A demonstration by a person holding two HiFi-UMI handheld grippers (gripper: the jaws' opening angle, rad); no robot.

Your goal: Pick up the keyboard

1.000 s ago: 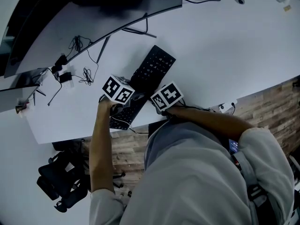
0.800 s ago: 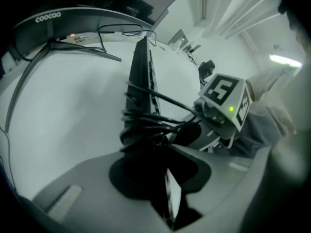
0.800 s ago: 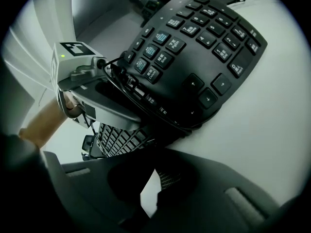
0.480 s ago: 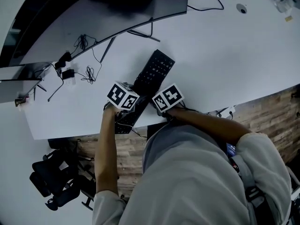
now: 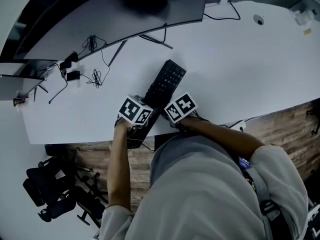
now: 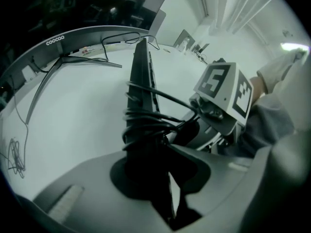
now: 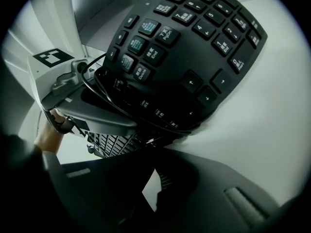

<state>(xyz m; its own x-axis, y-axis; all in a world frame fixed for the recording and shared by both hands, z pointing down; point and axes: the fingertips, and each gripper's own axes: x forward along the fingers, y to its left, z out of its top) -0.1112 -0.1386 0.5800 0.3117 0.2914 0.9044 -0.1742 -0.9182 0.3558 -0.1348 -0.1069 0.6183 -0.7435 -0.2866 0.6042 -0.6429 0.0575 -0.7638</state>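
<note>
The black keyboard lies slantwise at the near edge of the white tabletop, its near end overhanging and perhaps slightly raised. The left gripper has its jaws pinching that cable-wrapped end. Just to its right, the right gripper has its jaws clamped on the keyboard's edge.

The keyboard is black, long and slim, and it lies slantwise on the white surface. Its far end points up and away, and its near end reaches the surface's front edge. A thin black cable is wound in several loops round the near end. On its right part I can see the number pad, the arrow keys and the Delete and End keys. My left fingers close on the cable-wrapped end, seen edge-on. My right fingers grip the near corner below the arrow keys.
</note>
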